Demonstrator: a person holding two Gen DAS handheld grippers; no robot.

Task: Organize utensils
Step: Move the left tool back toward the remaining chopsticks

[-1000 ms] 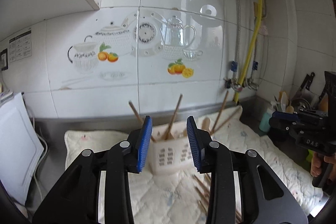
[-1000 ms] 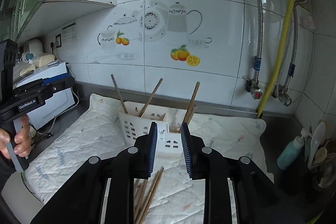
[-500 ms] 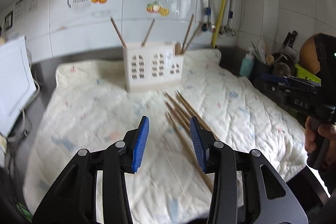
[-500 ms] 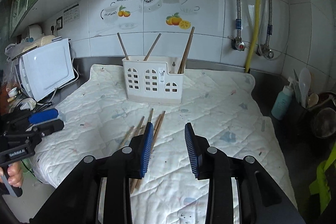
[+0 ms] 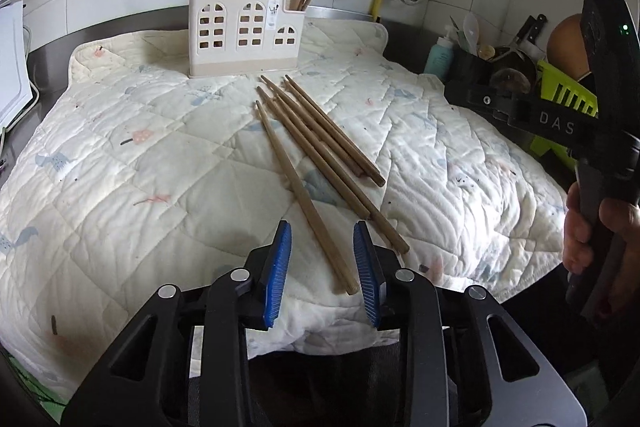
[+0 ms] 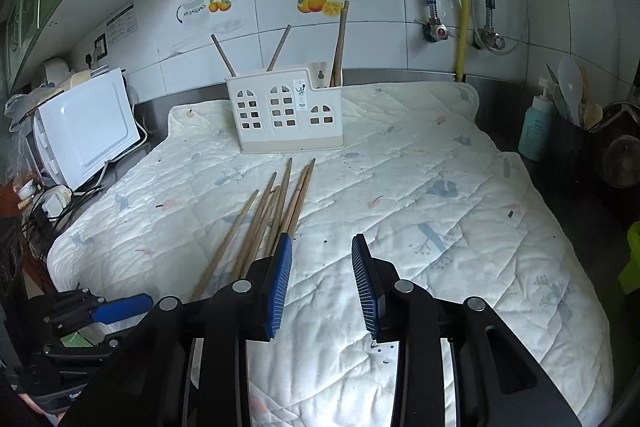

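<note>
While the left tool (image 5: 322,259) closes its jaws around the near end of one brown wooden chopstick (image 5: 298,187) (pads not yet touching), the right tool (image 6: 322,281) hangs open and empty beside the loose bundle (image 6: 276,211) on the white quilted mat (image 6: 440,227), before the white plastic utensil holder (image 6: 286,115).

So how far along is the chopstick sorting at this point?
Early. Done: about four chopsticks stand in the white holder. In hand: nothing; the left gripper is closing around the near end of one loose chopstick without pressing it yet, and the right gripper is open and empty over the quilted mat. Left: the whole loose bundle.
</note>
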